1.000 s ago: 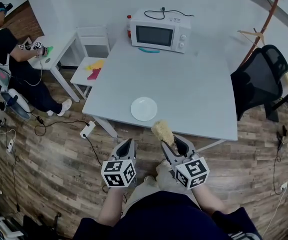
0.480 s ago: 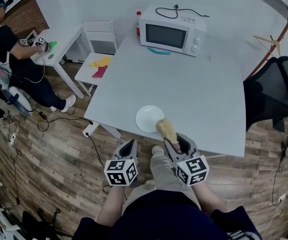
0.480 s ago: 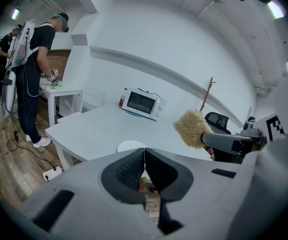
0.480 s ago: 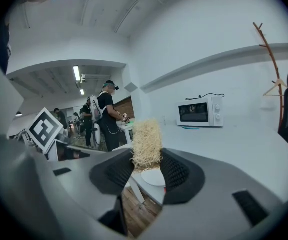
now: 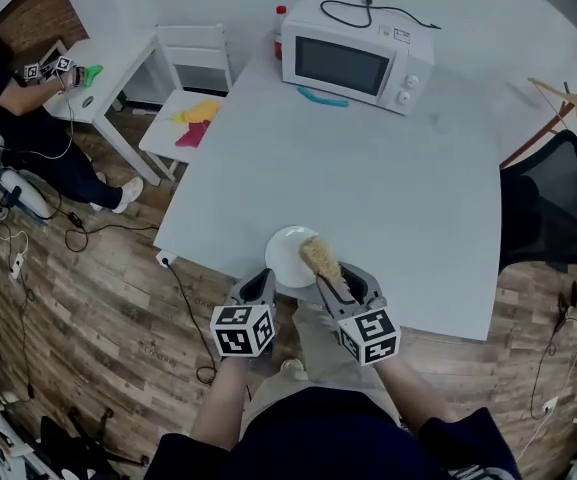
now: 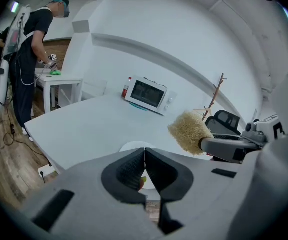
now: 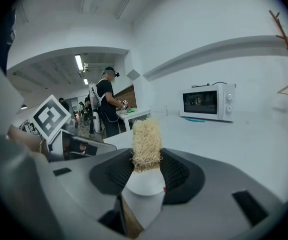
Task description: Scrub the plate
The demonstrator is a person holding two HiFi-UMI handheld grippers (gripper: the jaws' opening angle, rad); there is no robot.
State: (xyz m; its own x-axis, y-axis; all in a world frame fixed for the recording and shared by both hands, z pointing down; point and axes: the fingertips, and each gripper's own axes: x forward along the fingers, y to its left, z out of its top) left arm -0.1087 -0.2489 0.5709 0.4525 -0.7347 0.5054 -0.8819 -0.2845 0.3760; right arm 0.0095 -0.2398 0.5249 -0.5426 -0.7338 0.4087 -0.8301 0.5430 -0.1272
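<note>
— Where is the plate (image 5: 280, 248) found?

— It is seen lying flat on the white table (image 5: 398, 198), close to the near edge and just ahead of both grippers. Nothing is seen on it.

— And what is held by the right gripper (image 5: 340, 286)?

— A scrub brush (image 5: 318, 255) is clamped by its handle between the jaws. The pale bristle head is left projecting well past the tips, probably so that the bristles can be pressed down freely without the jaws touching the plate. In the head view the head is placed over the plate's right side. From the left gripper view it looks raised rather than pressed down, though contact cannot be settled.

— Is anything carried by the left gripper (image 5: 258, 288)?

— Nothing. Its jaws are brought together with no object between them, and it is held near the plate's near-left rim. That spot is judged handy for steadying the plate, since a light plate could be slid across the smooth table once scrubbing is begun.

— So scrubbing is not yet judged under way?

— The approach seems nearly done. Lowering the bristles is what is called for next.
</note>
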